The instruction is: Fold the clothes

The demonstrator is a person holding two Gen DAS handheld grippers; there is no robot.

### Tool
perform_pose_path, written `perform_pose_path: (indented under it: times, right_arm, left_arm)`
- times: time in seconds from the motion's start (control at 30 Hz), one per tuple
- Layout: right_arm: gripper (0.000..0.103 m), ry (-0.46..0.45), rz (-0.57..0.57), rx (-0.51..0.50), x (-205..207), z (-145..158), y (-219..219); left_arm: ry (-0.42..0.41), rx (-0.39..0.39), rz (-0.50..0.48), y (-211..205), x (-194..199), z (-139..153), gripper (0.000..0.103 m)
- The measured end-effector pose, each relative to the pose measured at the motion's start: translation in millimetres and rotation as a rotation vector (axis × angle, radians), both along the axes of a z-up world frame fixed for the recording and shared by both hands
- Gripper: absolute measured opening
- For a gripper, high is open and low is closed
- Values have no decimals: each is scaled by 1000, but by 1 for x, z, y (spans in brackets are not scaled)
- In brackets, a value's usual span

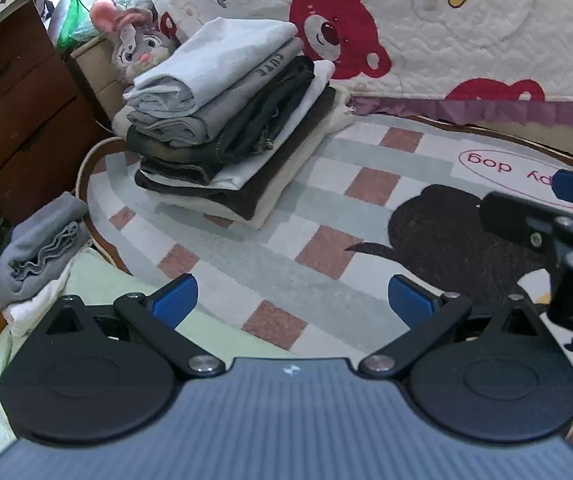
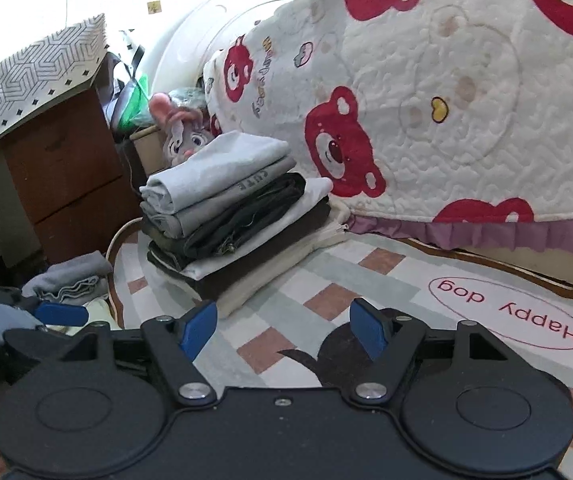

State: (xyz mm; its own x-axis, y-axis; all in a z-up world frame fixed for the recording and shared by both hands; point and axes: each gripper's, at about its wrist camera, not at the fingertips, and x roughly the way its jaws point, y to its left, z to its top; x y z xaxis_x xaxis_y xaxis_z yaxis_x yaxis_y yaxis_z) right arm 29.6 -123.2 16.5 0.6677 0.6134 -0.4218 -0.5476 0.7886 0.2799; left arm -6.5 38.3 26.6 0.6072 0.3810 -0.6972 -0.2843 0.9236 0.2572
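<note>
A stack of folded clothes (image 1: 230, 120) in grey, dark denim, white, brown and cream rests on the checked rug (image 1: 326, 208), at the back left in both wrist views (image 2: 230, 216). My left gripper (image 1: 292, 302) hovers open over the rug with nothing between its blue pads (image 1: 176, 300). My right gripper (image 2: 282, 330) is open too and holds nothing. It shows at the right edge of the left wrist view (image 1: 566, 224). A crumpled grey garment (image 1: 38, 248) lies on a pale green cloth (image 1: 98, 280) left of the rug, also seen in the right wrist view (image 2: 70, 280).
A bed with a red-bear quilt (image 1: 446, 28) borders the rug at the back. A brown wooden cabinet (image 1: 18, 112) stands at the left. A grey plush rabbit (image 1: 134, 40) sits on a cardboard box behind the stack. The rug has a dark dog print (image 1: 446, 240).
</note>
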Motion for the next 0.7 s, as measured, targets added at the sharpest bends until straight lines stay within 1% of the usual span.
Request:
perform_pose_path:
  times: [0.17, 0.37, 0.5, 0.7]
  right_arm:
    - [78, 4, -14, 3, -1, -2, 0]
    - [78, 17, -27, 17, -6, 2, -1]
    - [78, -3, -37, 0, -14, 7, -2]
    - [78, 0, -43, 9, -15, 7, -3]
  left_arm:
    - [9, -4, -16, -4, 3, -2, 103]
    - [-14, -2, -43, -7, -3, 4, 103]
    - [7, -28, -60, -9, -3, 3, 103]
    - [18, -45, -65, -11, -4, 3, 103]
